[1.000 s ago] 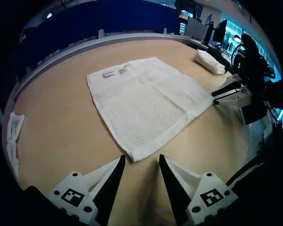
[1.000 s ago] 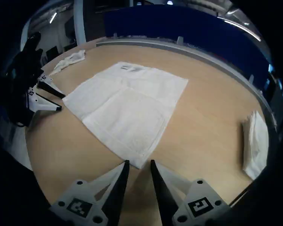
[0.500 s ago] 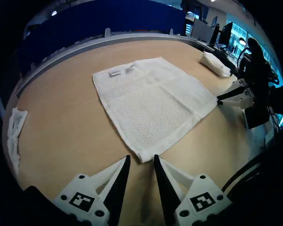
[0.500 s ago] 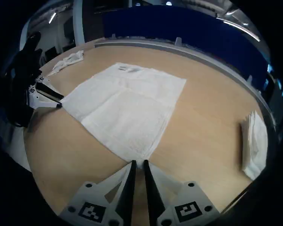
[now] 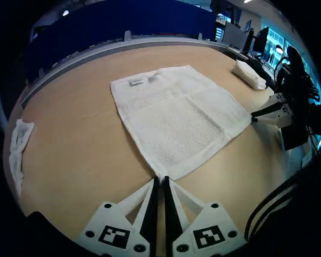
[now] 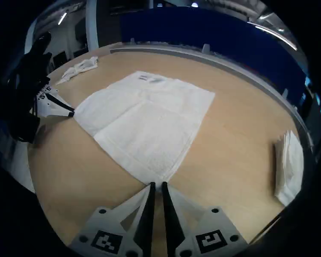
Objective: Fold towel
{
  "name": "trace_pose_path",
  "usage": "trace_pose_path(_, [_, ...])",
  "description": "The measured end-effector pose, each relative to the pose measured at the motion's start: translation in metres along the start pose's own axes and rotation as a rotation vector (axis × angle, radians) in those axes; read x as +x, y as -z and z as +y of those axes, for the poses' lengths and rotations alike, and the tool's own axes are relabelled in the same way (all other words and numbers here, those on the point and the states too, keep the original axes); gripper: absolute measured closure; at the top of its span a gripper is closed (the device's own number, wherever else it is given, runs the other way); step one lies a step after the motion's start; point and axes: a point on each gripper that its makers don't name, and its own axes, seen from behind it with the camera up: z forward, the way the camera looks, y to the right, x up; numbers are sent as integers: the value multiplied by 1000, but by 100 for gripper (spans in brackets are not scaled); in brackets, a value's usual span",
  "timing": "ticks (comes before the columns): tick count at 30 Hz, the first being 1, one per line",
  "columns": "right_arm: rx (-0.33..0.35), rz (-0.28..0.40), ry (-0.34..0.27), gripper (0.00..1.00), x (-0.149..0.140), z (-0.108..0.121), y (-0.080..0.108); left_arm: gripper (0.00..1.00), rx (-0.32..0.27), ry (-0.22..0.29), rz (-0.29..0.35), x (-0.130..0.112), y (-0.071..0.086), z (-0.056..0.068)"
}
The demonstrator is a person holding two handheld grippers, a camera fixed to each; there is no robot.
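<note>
- Pinching one corner of the flat white towel (image 5: 177,120), the left gripper (image 5: 161,183) has its fingers almost touching.
- At the neighbouring corner, the right gripper (image 6: 157,186) nips the cloth likewise.

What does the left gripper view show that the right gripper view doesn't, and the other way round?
The left gripper view has computer monitors at upper right, and the left tongs up close, shut on one corner of the towel. The right gripper view has a white pillar at upper left, and the right tongs up close, shut on another corner. Shared: the spread towel, the wooden table, a folded stack, a crumpled cloth and the blue partition.
</note>
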Motion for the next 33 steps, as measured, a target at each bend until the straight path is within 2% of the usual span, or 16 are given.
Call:
trace_pose_path(6, [2, 9, -6, 88, 7, 0, 3, 91, -14, 18, 3, 5, 5, 2])
trace_pose_path(15, [3, 39, -7, 88, 27, 2, 16, 92, -31, 72, 31, 21, 21, 2])
trace_pose_path(26, [13, 91, -10, 88, 61, -1, 47, 92, -53, 149, 72, 44, 55, 8])
trace_pose_path(33, [30, 123, -23, 89, 79, -8, 72, 92, -86, 216, 88, 56, 80, 18])
